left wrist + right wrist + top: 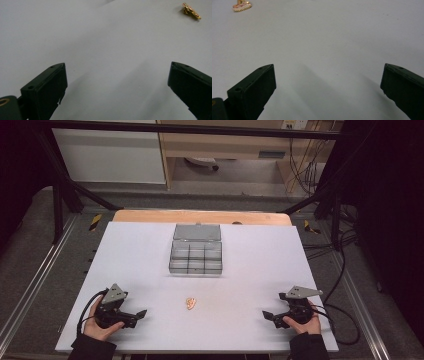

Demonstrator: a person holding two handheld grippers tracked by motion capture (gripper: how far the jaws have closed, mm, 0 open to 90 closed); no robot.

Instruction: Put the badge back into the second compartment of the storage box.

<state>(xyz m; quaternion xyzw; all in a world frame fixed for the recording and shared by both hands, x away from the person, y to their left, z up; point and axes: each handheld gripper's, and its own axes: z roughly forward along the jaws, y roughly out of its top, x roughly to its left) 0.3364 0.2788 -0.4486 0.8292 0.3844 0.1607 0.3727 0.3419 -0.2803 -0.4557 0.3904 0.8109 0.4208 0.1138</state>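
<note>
I sit at a white table (pixel 150 270) with a two-jaw claw in each hand. My left claw (pixel 141 313) rests on the near left of the table and my right claw (pixel 267 315) on the near right. Both point inward toward each other. Their black jaws stand wide apart with nothing between them, as each gripper view shows: only bare white surface lies past the tips.

Between the two claws, close to the near edge and well apart from both, lies a small gold-coloured metal clip with a pinkish decorated face (pixel 190 303). It sits alone on the table, touching nothing else. In the left gripper view it appears at the top right as a thin gold clasp seen from its side (pixel 191 11). In the right gripper view it appears at the top left, showing its pale pink face (pixel 241 6).

Farther back, in the middle of the table, stands a clear plastic organiser box with small divided compartments (pixel 196 257). Its grey lid is swung open and leans away from me. The compartments look empty, though I cannot be sure.

I judge the open box is waiting to receive the clip, and my claws are spread ready to reach for it.

I can read no brand, label or writing anywhere.
</note>
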